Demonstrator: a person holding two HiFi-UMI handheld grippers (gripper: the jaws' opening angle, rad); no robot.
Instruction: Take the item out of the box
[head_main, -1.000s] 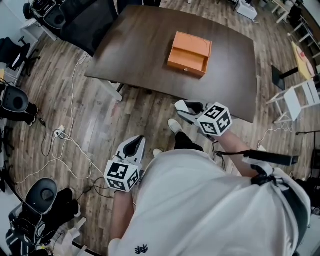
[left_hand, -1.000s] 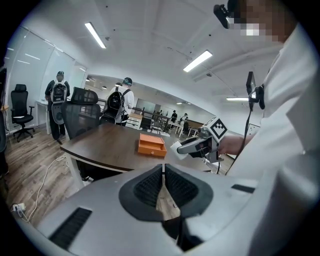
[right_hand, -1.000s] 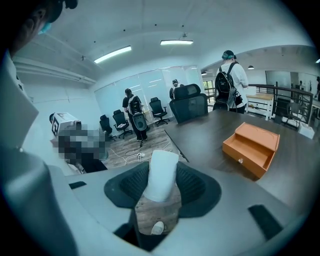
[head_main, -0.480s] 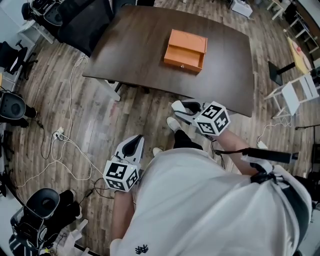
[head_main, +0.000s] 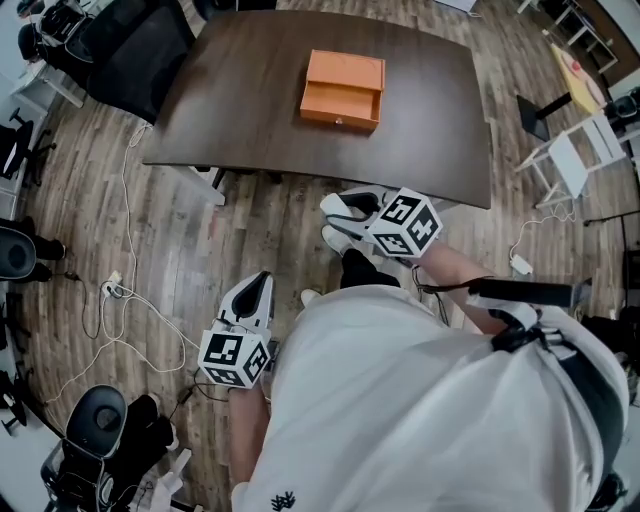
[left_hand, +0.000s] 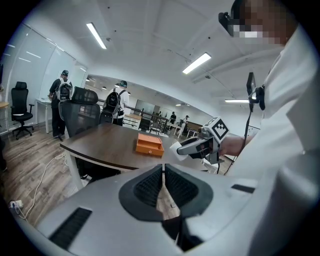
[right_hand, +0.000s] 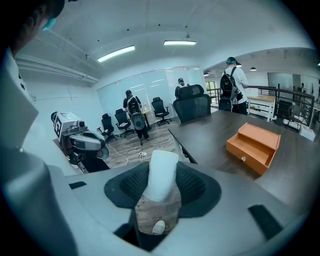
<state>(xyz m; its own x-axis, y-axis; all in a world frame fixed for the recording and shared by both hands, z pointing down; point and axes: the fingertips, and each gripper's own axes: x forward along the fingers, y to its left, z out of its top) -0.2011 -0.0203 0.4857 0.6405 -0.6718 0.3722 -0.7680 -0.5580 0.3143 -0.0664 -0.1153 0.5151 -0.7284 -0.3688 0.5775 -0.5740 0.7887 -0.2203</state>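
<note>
Currently my right gripper (right_hand: 162, 186) is clamped on the white item (right_hand: 163, 167), which is out of the box (right_hand: 263, 133) and well short of it, over floor (head_main: 260, 230). Much of the item sticks out past the pads, so I judge that a jolt or a slackened squeeze could drop it. My left gripper (left_hand: 163, 175), farther still from the box, is closed on nothing. The box sits on the table (head_main: 250, 90), and its drawer (right_hand: 248, 151) is pulled out and looks empty.
</note>
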